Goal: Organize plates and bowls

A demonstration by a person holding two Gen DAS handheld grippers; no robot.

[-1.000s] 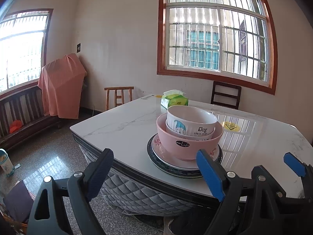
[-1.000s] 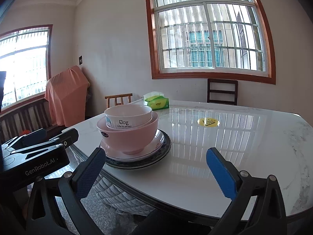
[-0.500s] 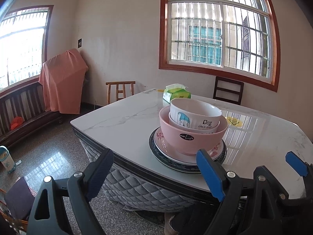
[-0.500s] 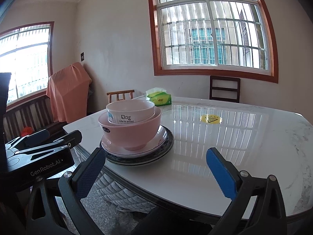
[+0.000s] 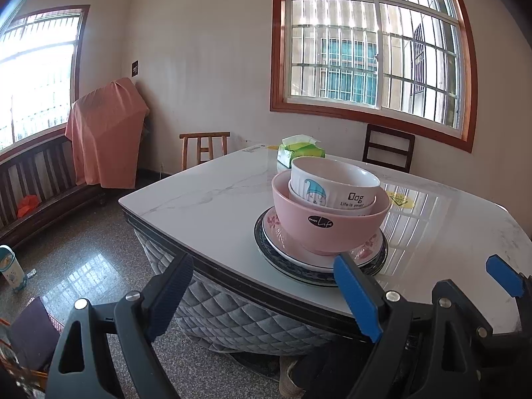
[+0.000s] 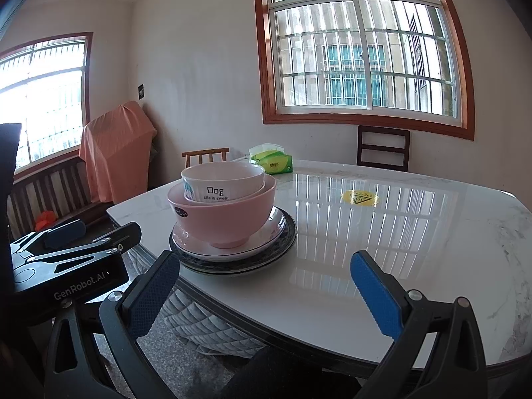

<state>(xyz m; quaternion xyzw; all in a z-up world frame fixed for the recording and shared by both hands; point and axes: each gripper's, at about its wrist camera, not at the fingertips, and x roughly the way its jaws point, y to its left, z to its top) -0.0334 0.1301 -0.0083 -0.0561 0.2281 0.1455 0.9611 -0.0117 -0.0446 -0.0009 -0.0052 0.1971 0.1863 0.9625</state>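
Fingers (image 5: 355, 296) of the left gripper (image 5: 261, 266) spread wide, nothing held, short of the near edge of the table (image 5: 206, 199). Fingers (image 6: 375, 296) of the right gripper (image 6: 264, 262) likewise wide apart and empty, over the table edge, just right of the stack.

Task's things in one nested stack near the table's near left corner: white bowl (image 5: 332, 183) marked "Dog" seated in pink bowl (image 5: 329, 229), resting on floral plate (image 5: 276, 232), resting in turn on dark-rimmed plate (image 5: 292, 271). All upright and roughly centred. No loose crockery elsewhere on the table. Farther back, only a tissue pack (image 5: 301, 153) and a yellow sticker (image 5: 400, 199).

Change over the last second: slight. Stack a little higher and a little larger in both wrist views, consistent with a small drift of both grippers toward it. Finger spread as before on both. Order and seating of the stack as before, with no piece shifted on the table.

Meaning for the task: nothing gained or lost in this interval. Compatible with two stages: a finished stacking, bowls nested and plates under them by size, or a pile awaiting separation or carrying elsewhere. Not decidable from these views.
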